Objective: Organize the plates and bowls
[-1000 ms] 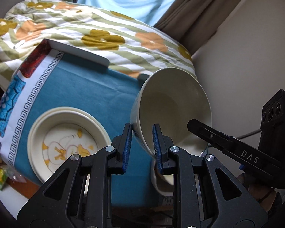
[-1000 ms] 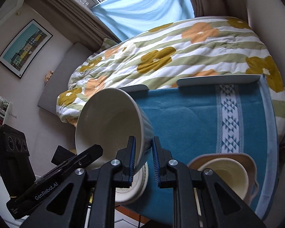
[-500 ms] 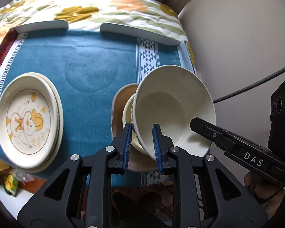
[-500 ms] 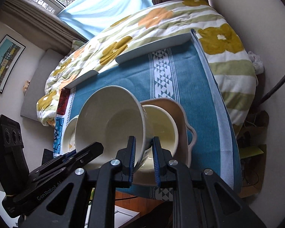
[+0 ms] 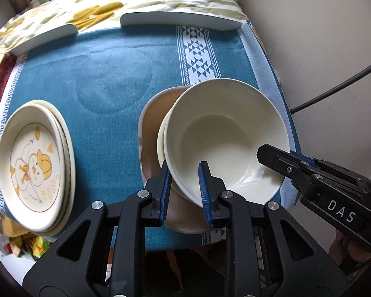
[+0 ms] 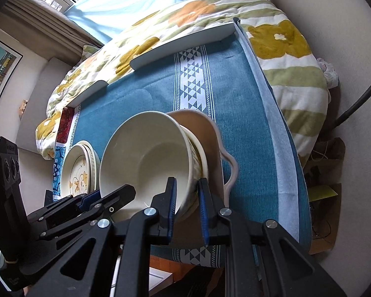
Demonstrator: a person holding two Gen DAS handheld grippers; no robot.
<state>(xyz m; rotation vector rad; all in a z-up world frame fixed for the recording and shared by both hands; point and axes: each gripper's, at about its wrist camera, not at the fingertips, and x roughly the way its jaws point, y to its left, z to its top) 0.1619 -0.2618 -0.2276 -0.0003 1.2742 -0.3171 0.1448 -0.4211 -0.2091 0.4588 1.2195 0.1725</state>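
Both claws, left claw and right claw, pinch opposite rims of the wide cream ceramic bowl, tilted directly above the smaller cream bowl nested in the tan dish.

Soft window daylight, sharp focus, fisheye-bent dark corners.

a teal cloth with a white patterned band covers my table. behind it lies a flowered quilt; a framed picture hangs on the wall.
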